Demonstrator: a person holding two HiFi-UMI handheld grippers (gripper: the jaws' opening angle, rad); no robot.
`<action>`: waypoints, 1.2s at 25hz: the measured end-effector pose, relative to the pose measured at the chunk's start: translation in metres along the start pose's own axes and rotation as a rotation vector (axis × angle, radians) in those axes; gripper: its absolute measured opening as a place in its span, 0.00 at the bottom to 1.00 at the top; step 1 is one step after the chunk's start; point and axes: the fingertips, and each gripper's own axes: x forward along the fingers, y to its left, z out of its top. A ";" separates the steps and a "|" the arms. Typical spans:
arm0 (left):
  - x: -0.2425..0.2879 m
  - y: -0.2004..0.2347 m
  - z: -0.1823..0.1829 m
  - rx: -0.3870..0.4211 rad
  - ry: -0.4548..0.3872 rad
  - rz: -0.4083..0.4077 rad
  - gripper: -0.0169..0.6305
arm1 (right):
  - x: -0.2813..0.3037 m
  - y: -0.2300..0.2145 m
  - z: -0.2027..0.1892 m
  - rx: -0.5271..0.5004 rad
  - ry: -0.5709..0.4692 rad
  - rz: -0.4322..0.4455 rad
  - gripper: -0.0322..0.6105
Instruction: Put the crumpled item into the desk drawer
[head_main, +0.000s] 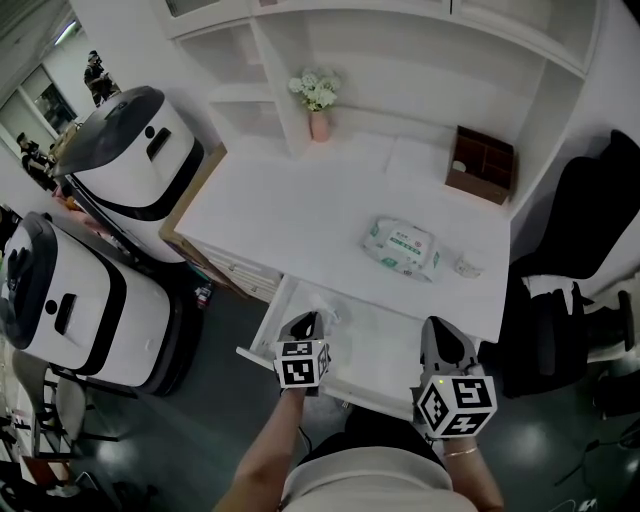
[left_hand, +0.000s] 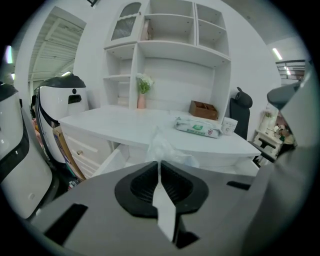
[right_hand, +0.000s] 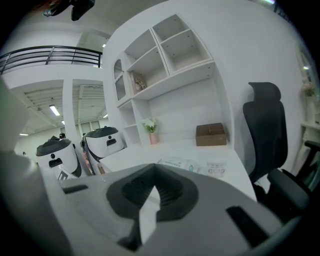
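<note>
The crumpled item (head_main: 328, 308) is a piece of clear, whitish plastic film. My left gripper (head_main: 308, 324) is shut on it and holds it over the left end of the open white desk drawer (head_main: 268, 322). In the left gripper view the film (left_hand: 168, 148) bunches up just beyond the closed jaws of the left gripper (left_hand: 159, 166), with the drawer (left_hand: 112, 160) below and ahead. My right gripper (head_main: 438, 336) hovers at the drawer's right end. Its jaws meet with nothing between them in the right gripper view (right_hand: 154, 186).
On the white desk (head_main: 290, 215) lie a pack of wet wipes (head_main: 401, 246) and a small clear cup (head_main: 466, 266). A brown wooden box (head_main: 481, 163) and a flower vase (head_main: 317, 102) stand at the back. Two white and black machines (head_main: 135, 160) stand left; a black chair (head_main: 585, 250) stands right.
</note>
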 end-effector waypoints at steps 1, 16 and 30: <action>0.003 0.000 -0.003 0.003 0.016 0.000 0.04 | 0.001 0.000 -0.001 0.001 0.002 0.000 0.05; 0.041 0.000 -0.047 0.061 0.214 -0.012 0.04 | 0.003 -0.004 -0.003 0.003 0.018 -0.008 0.05; 0.070 -0.008 -0.086 0.132 0.423 -0.020 0.05 | 0.007 -0.011 -0.007 0.011 0.036 -0.012 0.05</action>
